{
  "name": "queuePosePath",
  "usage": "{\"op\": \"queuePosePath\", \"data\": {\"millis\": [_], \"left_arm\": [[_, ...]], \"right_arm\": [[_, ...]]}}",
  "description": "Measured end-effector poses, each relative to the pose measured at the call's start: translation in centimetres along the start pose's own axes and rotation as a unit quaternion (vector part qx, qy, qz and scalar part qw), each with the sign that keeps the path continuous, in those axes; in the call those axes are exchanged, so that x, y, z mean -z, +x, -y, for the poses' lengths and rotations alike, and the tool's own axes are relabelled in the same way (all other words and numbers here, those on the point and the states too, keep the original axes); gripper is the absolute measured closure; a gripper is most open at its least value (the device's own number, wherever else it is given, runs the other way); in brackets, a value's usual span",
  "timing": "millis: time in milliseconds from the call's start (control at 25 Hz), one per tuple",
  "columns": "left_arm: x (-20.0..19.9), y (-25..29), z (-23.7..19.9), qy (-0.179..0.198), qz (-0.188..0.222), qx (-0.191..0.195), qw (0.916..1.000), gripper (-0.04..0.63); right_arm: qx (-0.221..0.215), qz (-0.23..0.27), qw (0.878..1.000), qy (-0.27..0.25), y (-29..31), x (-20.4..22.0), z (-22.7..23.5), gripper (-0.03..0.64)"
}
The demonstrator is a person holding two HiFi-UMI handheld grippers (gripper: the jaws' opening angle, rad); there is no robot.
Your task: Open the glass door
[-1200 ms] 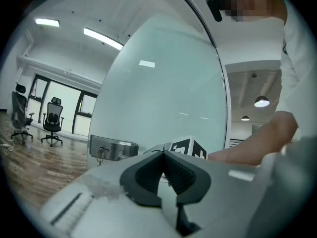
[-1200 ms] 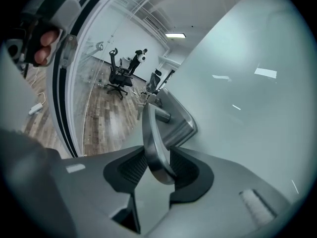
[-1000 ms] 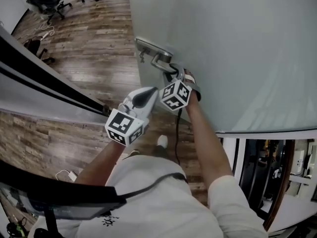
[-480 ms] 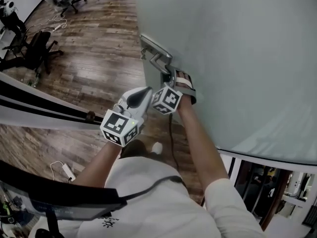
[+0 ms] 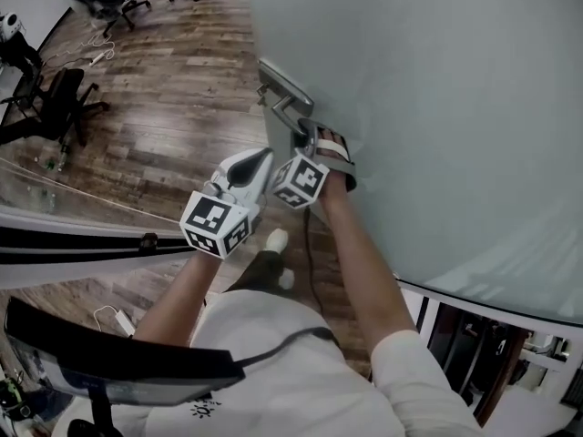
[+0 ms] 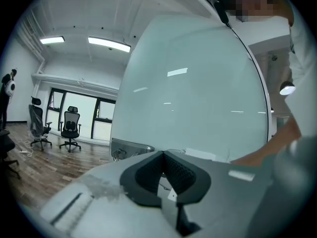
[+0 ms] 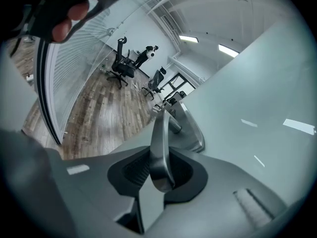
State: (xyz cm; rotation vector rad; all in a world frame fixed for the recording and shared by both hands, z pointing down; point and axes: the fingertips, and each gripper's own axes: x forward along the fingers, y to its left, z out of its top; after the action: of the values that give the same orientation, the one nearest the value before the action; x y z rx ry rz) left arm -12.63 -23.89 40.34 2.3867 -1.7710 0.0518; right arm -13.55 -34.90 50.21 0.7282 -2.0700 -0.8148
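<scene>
The right gripper, jaws just closing, clamps the slick-looking handle, centre frame. The left gripper is pinched together, empty. The door likely swings heavy.

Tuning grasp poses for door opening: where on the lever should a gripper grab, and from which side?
Grip the lever near its free end, far from the plate, probably for best leverage. Come in end-on along the door, jaws across its thin flat faces. The right gripper sits that way: its jaws have just been closing, with the lever between them.
</scene>
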Motion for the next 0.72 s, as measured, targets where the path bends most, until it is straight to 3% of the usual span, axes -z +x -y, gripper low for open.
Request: {"op": "queuePosePath", "data": {"millis": [400,720], "left_arm": [[-3.1,7.8,-5.2,-0.012,0.027,0.004,0.9996,0.594],[-3.5,15.0,-4.7,-0.016,0.026,0.051,0.9982,0.594]], "right_arm": [[0.014,-0.045,0.999,0.025,3.8,3.9,5.0,0.543],[0.033,-0.081,0.995,0.052,6.7,8.5,9.7,0.545]]}}
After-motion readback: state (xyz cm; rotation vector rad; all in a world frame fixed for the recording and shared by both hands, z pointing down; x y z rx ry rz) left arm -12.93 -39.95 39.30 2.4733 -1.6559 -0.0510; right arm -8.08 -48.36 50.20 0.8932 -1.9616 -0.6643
